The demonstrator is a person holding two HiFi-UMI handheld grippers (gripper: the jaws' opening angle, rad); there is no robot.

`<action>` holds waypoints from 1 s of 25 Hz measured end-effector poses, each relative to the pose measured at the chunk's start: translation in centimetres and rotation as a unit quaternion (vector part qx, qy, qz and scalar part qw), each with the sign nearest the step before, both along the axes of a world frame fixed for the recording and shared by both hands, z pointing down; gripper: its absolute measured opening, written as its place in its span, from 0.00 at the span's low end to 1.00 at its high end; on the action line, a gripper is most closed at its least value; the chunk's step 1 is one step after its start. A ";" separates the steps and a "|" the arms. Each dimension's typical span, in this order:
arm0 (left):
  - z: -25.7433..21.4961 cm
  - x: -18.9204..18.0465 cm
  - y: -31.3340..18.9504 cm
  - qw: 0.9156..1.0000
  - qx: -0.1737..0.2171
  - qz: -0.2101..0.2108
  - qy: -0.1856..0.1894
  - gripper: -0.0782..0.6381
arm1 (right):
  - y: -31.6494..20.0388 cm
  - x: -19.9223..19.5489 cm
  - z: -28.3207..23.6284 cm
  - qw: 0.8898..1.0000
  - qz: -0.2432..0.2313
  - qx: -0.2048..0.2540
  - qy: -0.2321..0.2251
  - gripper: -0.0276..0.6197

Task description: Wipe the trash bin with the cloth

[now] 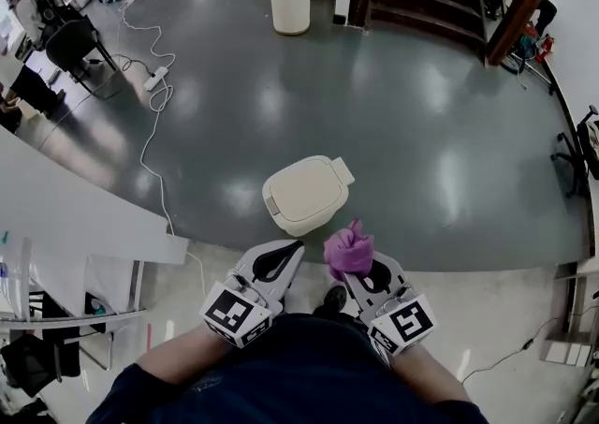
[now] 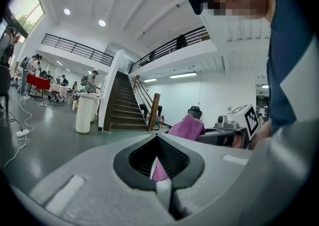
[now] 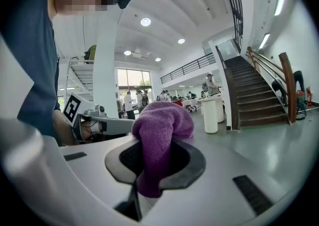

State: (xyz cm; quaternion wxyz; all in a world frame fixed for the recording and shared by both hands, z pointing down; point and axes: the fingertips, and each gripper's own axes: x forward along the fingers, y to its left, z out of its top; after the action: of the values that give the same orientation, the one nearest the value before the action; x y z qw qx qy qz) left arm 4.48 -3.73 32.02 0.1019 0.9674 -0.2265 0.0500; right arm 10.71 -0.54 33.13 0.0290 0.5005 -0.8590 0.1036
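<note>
Right tongs (image 1: 354,268) clamp the purple cloth (image 1: 347,249), left tongs (image 1: 296,247) closed, empty; wiping unstarted, cloth must next reach the trash bin (image 1: 305,190).

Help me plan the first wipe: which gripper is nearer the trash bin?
Left, slightly, judging by the head view. The left gripper points at the near edge of the trash bin. The right gripper, shut on the purple cloth, sits off to its right.

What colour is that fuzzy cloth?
Purple, leaning towards pink. The cloth shows best in the right gripper view.
</note>
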 end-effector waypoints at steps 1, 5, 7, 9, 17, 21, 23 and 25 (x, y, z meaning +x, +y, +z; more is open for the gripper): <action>0.0 0.4 -0.1 1.000 -0.001 -0.009 -0.002 0.10 | -0.3 0.6 0.0 1.000 -0.009 0.000 0.001 0.15; 0.4 1.9 -1.2 0.999 -0.010 -0.042 -0.010 0.10 | -2.1 2.7 0.4 0.999 -0.037 -0.006 0.002 0.15; 1.1 2.2 -1.9 0.998 -0.016 -0.053 -0.014 0.10 | -3.0 3.2 0.8 0.999 -0.046 -0.007 0.006 0.15; 2.1 2.3 -2.4 0.998 -0.021 -0.062 -0.019 0.10 | -3.8 3.3 1.4 0.998 -0.054 -0.008 0.012 0.15; 7.3 0.7 -5.1 0.994 -0.039 -0.094 -0.041 0.10 | -7.6 1.5 4.3 0.995 -0.085 -0.006 0.051 0.15; 9.9 -0.2 -6.3 0.991 -0.051 -0.109 -0.051 0.10 | -9.5 0.2 5.2 0.992 -0.100 0.001 0.076 0.15; 11.7 -0.5 -7.0 0.990 -0.055 -0.113 -0.060 0.10 | -10.7 -0.3 5.7 0.991 -0.102 0.005 0.089 0.15; 13.9 -0.8 -8.0 0.989 -0.061 -0.117 -0.070 0.10 | -12.0 -0.8 6.6 0.989 -0.107 0.004 0.105 0.15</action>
State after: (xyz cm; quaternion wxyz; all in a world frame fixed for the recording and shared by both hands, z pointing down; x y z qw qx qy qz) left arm 3.72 -11.68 45.89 0.1501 0.9201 -0.3415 0.1193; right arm 9.90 -12.54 39.74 0.1273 0.4141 -0.9003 0.0431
